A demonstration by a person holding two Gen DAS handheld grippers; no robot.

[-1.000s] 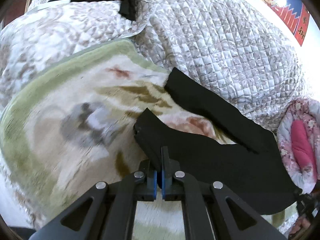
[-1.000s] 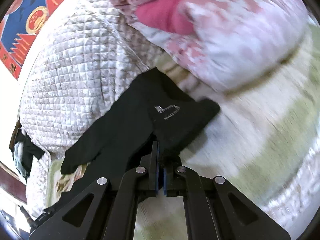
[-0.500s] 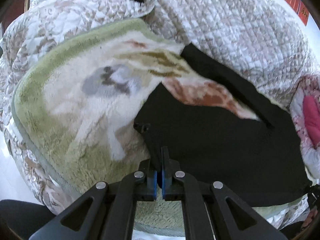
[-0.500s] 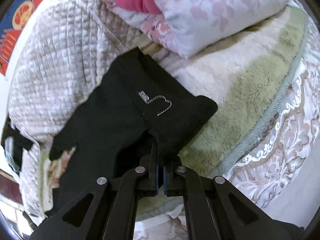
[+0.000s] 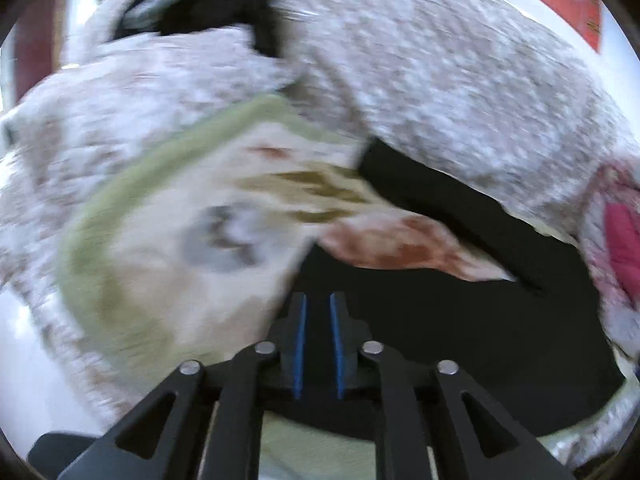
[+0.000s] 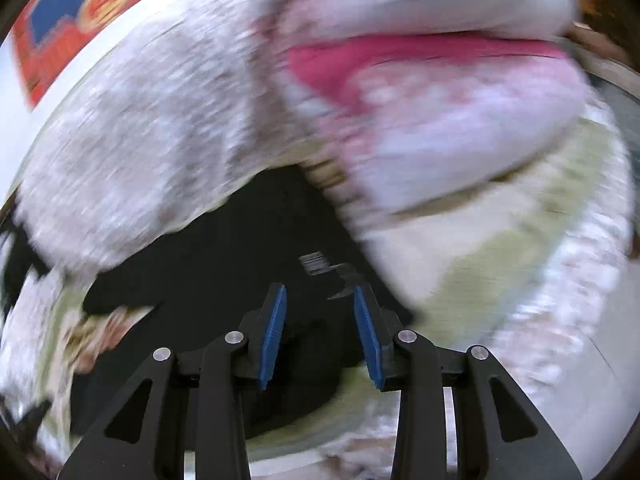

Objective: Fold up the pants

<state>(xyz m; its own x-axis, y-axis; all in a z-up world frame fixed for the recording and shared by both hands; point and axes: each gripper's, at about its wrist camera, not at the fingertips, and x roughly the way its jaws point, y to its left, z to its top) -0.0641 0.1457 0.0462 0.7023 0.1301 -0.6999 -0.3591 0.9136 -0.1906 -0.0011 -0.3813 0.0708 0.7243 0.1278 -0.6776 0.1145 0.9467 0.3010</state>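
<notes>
1 pair of black pants [image 5: 460,320] lies spread on a bed, over 1 plush blanket [image 5: 168,248] that is cream with a green border and brown and grey markings. Both views are smeared by motion blur.

The left claw [image 5: 318,304] hovers at the near edge of the pants, its 2 blue-lined fingers [image 5: 299,332] parted by a narrow gap. Nothing sits between them, so it is released. Ahead and to the right of this claw, 2 pant legs fork apart, with a wedge of blanket showing between them. Further ahead rises 1 quilted grey-white bedspread [image 5: 460,80], and at its far top lies 1 dark garment [image 5: 224,16].

The right claw [image 6: 320,320] is also released, its 2 fingers [image 6: 276,324] spread wider than the left pair, poised over the black cloth. Just ahead of this claw, a small white printed logo [image 6: 320,264] marks the pants [image 6: 224,264]. Ahead and to the right sits 1 pink floral quilt [image 6: 460,120] with a magenta lining, touching the far edge of the pants. Far to the left hangs 1 red and blue wall hanging [image 6: 80,12].
</notes>
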